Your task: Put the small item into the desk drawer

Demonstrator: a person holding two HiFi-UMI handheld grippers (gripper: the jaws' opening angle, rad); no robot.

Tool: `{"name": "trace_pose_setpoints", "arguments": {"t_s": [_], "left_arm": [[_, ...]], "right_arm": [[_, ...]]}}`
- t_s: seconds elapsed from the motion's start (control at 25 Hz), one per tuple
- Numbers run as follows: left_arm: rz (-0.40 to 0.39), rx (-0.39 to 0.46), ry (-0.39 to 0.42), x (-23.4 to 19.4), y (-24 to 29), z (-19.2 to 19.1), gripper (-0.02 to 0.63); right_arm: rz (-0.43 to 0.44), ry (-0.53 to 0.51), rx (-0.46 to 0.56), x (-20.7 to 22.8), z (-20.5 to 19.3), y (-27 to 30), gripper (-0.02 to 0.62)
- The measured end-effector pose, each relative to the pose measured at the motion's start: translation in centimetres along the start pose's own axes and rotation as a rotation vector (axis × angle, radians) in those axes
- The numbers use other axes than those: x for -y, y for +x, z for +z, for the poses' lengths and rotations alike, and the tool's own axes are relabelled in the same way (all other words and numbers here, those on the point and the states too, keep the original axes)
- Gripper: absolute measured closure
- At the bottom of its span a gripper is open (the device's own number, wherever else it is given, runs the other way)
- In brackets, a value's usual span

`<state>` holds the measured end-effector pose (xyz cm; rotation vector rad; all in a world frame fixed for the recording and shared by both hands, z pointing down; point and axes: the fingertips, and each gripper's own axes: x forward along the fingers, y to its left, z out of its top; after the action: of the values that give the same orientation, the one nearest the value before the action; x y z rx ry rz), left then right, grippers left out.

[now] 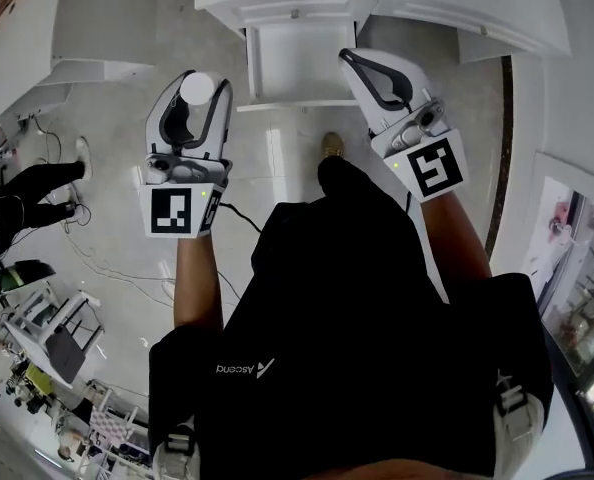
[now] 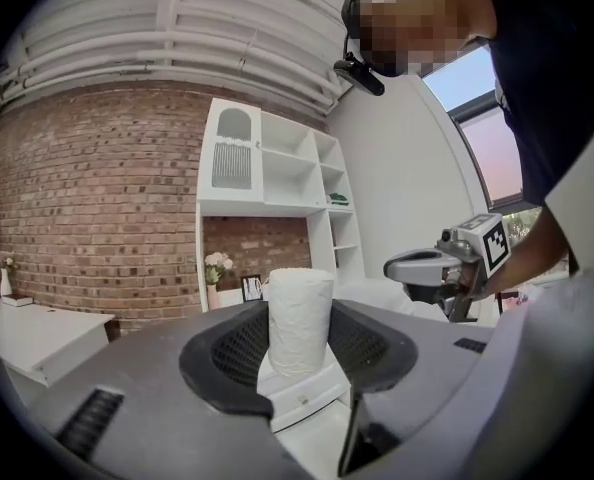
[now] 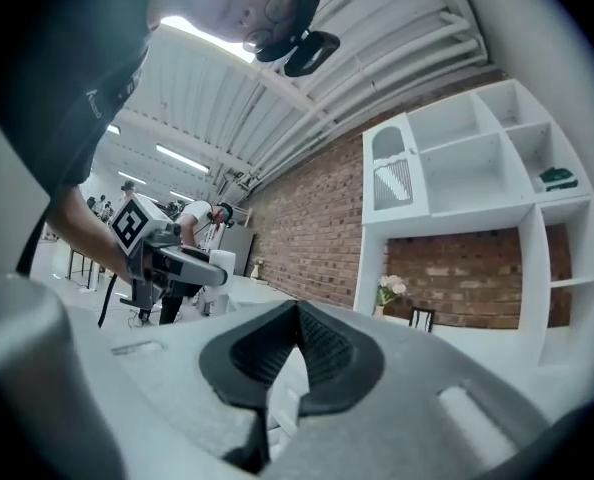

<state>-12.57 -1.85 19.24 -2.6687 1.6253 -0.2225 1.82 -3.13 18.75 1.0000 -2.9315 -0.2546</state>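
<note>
Head view, step: the white roll (image 1: 197, 87), the small item, is being held by the left gripper (image 1: 198, 96) above the floor, short of the desk drawer (image 1: 295, 68). The drawer is standing pulled out. The carry to it is judged to be in hand, and the placing is not yet done.
Head view, next move: the roll is being asked to go over the drawer's open cavity and down into it before the jaws are let apart.
Head view, right gripper (image 1: 355, 60): it is being held beside the drawer's right edge with nothing in it.
Left gripper view, jaws: the left gripper (image 2: 299, 346) is being kept clamped on the roll (image 2: 299, 313), one pad on each side.
Left gripper view, roll's axis: the long axis is being kept upright, with the flat top end facing up and standing clear above the jaws.
Left gripper view, other tool: the right gripper (image 2: 402, 265) is being shown level, off to the right.
Right gripper view, jaws: the right gripper (image 3: 295, 318) is being held closed, tips touching, with nothing between them.
Right gripper view, roll (image 3: 223, 261): it is being seen upright in the left gripper (image 3: 217, 271).
</note>
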Motion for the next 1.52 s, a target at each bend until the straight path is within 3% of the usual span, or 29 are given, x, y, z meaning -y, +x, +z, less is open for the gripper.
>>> {"name": "trace_pose_setpoints", "arguments": {"t_s": [0.16,0.4,0.6,1.08,1.52], "left_arm": [[0.000,-0.023,-0.034,0.4,3.4,-1.7,0.433],[-0.015,-0.139,-0.047,-0.6,6.8,-6.2,0.433],[-0.092,-0.196,-0.026,-2.1,9.7,-9.9,0.433],[-0.184,-0.330,-0.040,-3.6,13.5,-19.6,0.433],[-0.232,-0.515,-0.060,-3.3,16.8,-29.2,0.433]], "right_arm": [[0.018,0.010,-0.033,2.3,-2.4,0.6,0.594],[0.015,0.028,-0.075,4.0,-5.7,2.5,0.594],[-0.017,0.051,-0.097,5.0,-7.6,5.3,0.594],[-0.095,0.069,-0.201,4.9,-13.5,8.3,0.594],[-0.056,0.072,-0.253,4.5,-19.8,10.5,0.594]]}}
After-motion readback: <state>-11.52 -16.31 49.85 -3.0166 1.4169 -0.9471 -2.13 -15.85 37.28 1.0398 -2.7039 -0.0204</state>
